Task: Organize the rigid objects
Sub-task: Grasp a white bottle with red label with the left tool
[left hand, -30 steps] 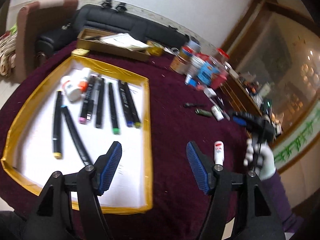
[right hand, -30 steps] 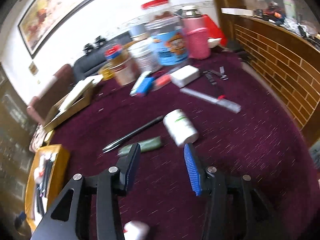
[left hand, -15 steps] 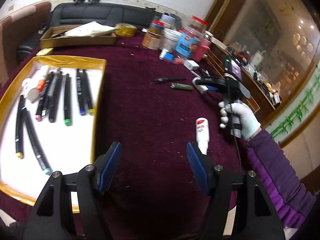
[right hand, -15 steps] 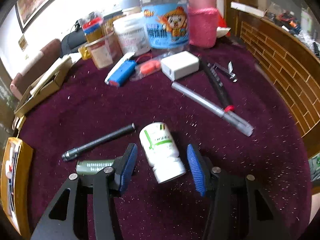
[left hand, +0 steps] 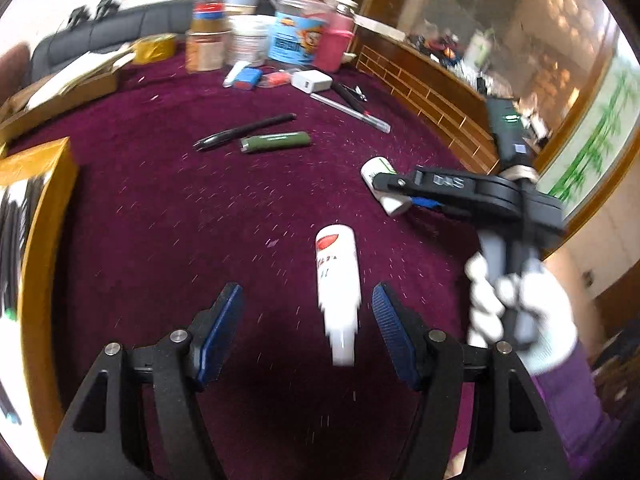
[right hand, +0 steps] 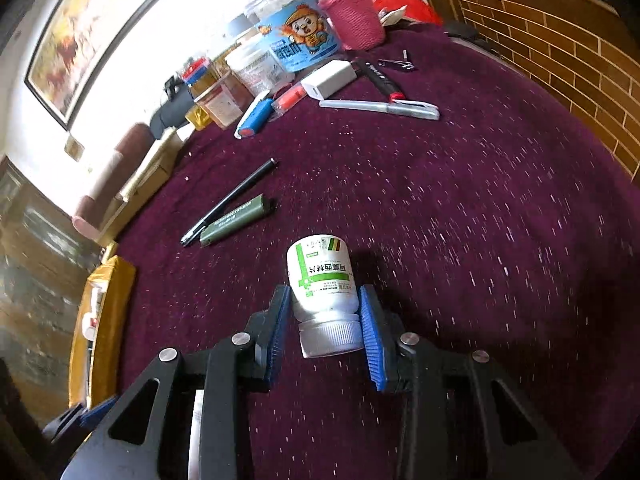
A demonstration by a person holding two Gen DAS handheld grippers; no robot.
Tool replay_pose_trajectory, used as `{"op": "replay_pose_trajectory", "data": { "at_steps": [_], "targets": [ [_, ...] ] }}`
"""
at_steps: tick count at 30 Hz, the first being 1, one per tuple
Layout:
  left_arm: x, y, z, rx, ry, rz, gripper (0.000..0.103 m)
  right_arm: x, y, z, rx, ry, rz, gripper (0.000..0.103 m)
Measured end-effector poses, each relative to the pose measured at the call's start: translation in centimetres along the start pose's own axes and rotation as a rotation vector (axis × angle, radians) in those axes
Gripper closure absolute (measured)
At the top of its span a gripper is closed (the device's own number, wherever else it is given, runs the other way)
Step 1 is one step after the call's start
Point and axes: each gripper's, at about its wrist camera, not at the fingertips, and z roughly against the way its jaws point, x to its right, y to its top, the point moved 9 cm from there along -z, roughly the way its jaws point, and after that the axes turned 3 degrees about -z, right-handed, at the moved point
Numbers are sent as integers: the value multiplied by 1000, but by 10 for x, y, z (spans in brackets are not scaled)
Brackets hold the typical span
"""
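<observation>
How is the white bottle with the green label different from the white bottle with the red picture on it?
The white pill bottle with the green label is short and fat; the white bottle with the red mark is long and thin. The pill bottle sits between the pads of the right gripper, which press its sides; the slim bottle lies between the wide-open fingers of the left gripper, untouched. Both are white plastic, lying on their sides on the purple cloth.
</observation>
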Motion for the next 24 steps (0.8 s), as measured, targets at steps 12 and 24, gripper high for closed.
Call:
{"op": "replay_pose_trajectory", "data": {
  "at_steps": [12, 24],
  "targets": [
    [-5, -8, -40, -56, 107, -98, 76, -4, -5, 1, 73, -9, 48, 72],
    [-45, -36, -14, -22, 199, 21, 76, -30, -36, 2, 19, -8, 97, 72]
  ]
}}
